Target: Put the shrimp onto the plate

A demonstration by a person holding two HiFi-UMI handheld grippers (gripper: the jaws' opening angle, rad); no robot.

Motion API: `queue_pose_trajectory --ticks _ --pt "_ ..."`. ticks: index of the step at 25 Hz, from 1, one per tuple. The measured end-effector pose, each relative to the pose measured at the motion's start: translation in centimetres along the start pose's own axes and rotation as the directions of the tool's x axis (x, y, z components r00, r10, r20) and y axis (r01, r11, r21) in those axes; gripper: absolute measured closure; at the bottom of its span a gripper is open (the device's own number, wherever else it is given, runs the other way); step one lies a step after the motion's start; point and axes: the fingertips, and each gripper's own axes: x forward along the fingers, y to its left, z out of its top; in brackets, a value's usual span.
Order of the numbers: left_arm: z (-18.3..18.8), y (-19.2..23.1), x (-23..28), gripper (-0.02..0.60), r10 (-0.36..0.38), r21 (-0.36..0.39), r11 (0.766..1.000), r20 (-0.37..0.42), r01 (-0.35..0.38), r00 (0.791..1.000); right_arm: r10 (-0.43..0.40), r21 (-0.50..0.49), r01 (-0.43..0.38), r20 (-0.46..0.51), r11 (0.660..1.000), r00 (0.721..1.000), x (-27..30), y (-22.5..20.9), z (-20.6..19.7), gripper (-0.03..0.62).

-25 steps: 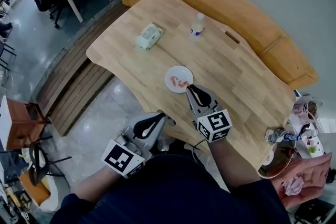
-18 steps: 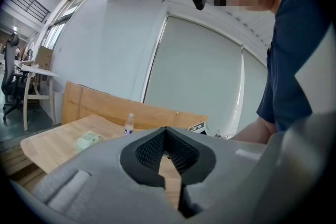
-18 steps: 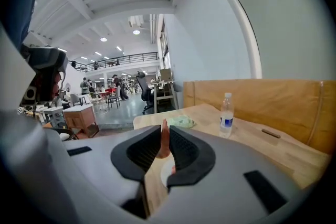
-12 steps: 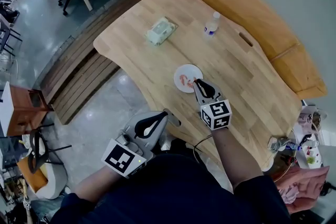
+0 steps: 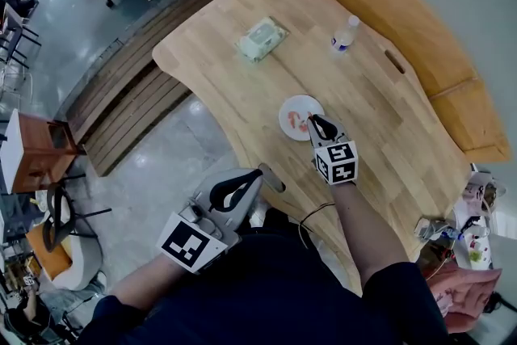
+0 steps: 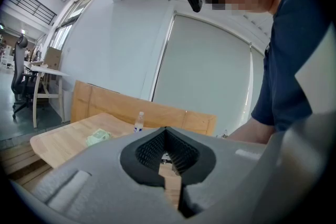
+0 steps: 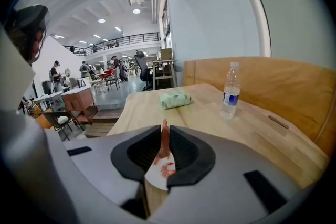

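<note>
A small white plate [image 5: 299, 107] lies on the wooden table [image 5: 380, 117], near its front edge. One orange shrimp [image 7: 168, 169] rests on the plate [image 7: 155, 178]. My right gripper [image 5: 313, 121] hangs over the plate's near rim, shut on a second shrimp [image 7: 165, 140] whose tail sticks up between the jaw tips. The right gripper [image 7: 164, 136] is a little above the plate. My left gripper [image 5: 245, 190] is held off the table, over the floor in front of it. In the left gripper view the left gripper [image 6: 166, 131] is shut with nothing in it.
A green packet of wipes [image 5: 262, 39] and a water bottle [image 5: 344, 34] stand farther back on the table. A wooden bench [image 5: 452, 85] runs behind it. The table's curved front edge [image 5: 242, 149] passes between my two grippers. Clutter sits at the lower right [image 5: 464, 238].
My right gripper has moved forward, from just short of the plate to over its near rim, with the shrimp in it. The left gripper has hardly moved.
</note>
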Motion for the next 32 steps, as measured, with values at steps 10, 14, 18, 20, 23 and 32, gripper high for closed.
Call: queue_pose_trajectory --ticks 10,14,18,20,23,32 --pt "-0.5 0.6 -0.3 0.577 0.022 -0.021 1.0 -0.009 -0.022 1.0 -0.018 -0.017 0.016 -0.132 1.0 0.991 4.1 -2.3 -3.8 0.536" --pt "-0.7 0.8 -0.1 0.578 0.027 -0.02 0.999 -0.015 -0.028 1.0 -0.021 -0.018 0.018 -0.177 1.0 0.984 5.6 -3.0 -4.9 0.536" --pt "-1.0 1.0 0.1 0.578 0.031 -0.014 0.999 -0.017 -0.031 0.999 -0.021 -0.018 0.017 -0.221 1.0 0.975 7.0 -3.5 -6.0 0.536" --pt "-0.9 1.1 0.1 0.578 0.034 -0.013 0.999 -0.014 -0.034 0.999 -0.02 -0.026 0.014 -0.238 1.0 0.971 7.6 -3.6 -6.2 0.536" --pt "-0.7 1.3 0.2 0.577 0.038 -0.007 0.999 -0.014 -0.038 0.999 -0.017 -0.039 0.007 -0.261 0.999 0.965 8.3 -3.6 -6.7 0.536" --pt "0.4 1.5 0.8 0.578 0.036 0.017 0.999 0.004 -0.036 0.999 -0.021 -0.05 0.006 -0.31 0.999 0.95 9.4 -4.3 -8.2 0.536"
